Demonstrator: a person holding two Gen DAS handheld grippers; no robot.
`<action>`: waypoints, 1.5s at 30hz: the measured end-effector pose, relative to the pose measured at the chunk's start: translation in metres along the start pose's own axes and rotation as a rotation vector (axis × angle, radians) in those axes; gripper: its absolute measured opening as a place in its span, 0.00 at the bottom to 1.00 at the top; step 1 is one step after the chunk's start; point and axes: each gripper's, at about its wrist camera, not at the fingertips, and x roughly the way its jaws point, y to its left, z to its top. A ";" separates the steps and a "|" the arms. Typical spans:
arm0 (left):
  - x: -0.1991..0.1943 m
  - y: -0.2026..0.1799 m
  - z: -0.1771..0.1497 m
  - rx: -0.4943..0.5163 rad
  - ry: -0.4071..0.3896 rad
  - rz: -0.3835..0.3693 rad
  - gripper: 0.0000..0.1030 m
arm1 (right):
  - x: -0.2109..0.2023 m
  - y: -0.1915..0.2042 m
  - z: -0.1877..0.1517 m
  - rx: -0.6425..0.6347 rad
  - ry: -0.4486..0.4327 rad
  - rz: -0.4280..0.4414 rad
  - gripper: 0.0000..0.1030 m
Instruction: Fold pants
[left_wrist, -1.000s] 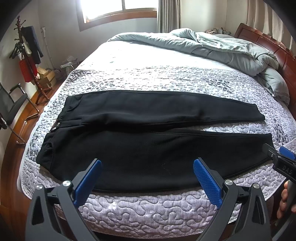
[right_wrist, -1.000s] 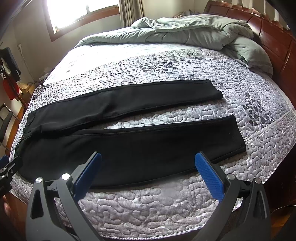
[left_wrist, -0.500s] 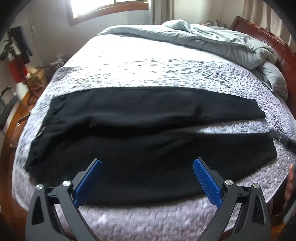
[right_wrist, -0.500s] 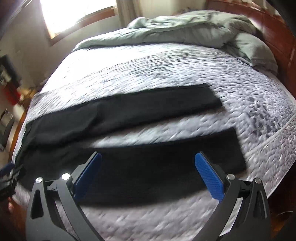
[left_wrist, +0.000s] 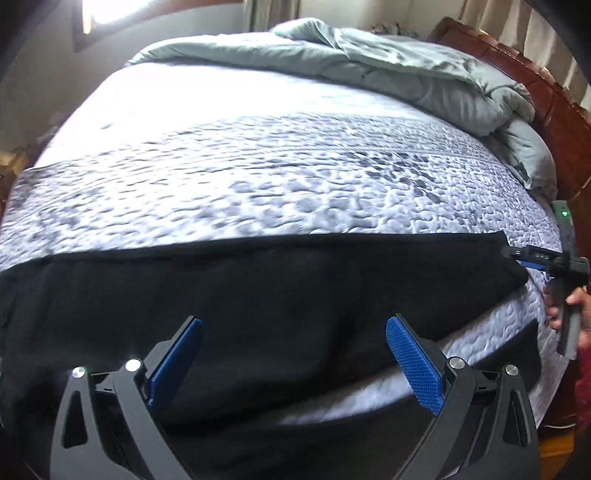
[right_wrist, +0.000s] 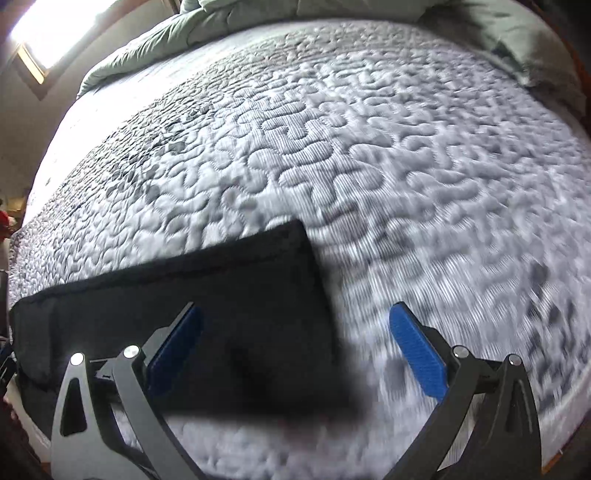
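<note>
Black pants (left_wrist: 258, 295) lie flat across the quilted bed, legs running to the right. In the left wrist view my left gripper (left_wrist: 295, 354) is open, low over the middle of the pants. The far leg's cuff (left_wrist: 506, 258) lies at the right, with my right gripper (left_wrist: 524, 256) beside it. In the right wrist view my right gripper (right_wrist: 295, 347) is open, low over the leg's cuff end (right_wrist: 288, 295), its left finger over the fabric and its right finger over bare quilt. The view is blurred.
The grey-white quilted bed cover (left_wrist: 295, 166) stretches beyond the pants. A grey-green duvet (left_wrist: 388, 62) and pillow are bunched at the far side by the wooden headboard (left_wrist: 554, 103). A window (left_wrist: 103, 11) is at the back left.
Both grippers have moved forward and down toward the pants. The right gripper has gone to the cuff of the far leg; the left is close over the pants' middle. Both stay open.
</note>
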 end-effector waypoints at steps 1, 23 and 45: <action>0.010 -0.007 0.007 0.018 0.012 -0.006 0.96 | 0.006 -0.002 0.003 -0.006 0.007 0.018 0.98; 0.108 -0.070 0.093 0.413 0.188 -0.435 0.96 | -0.087 -0.002 -0.007 -0.231 -0.257 0.316 0.04; -0.014 -0.090 0.020 0.472 -0.133 -0.196 0.06 | -0.118 0.000 -0.049 -0.218 -0.441 0.219 0.05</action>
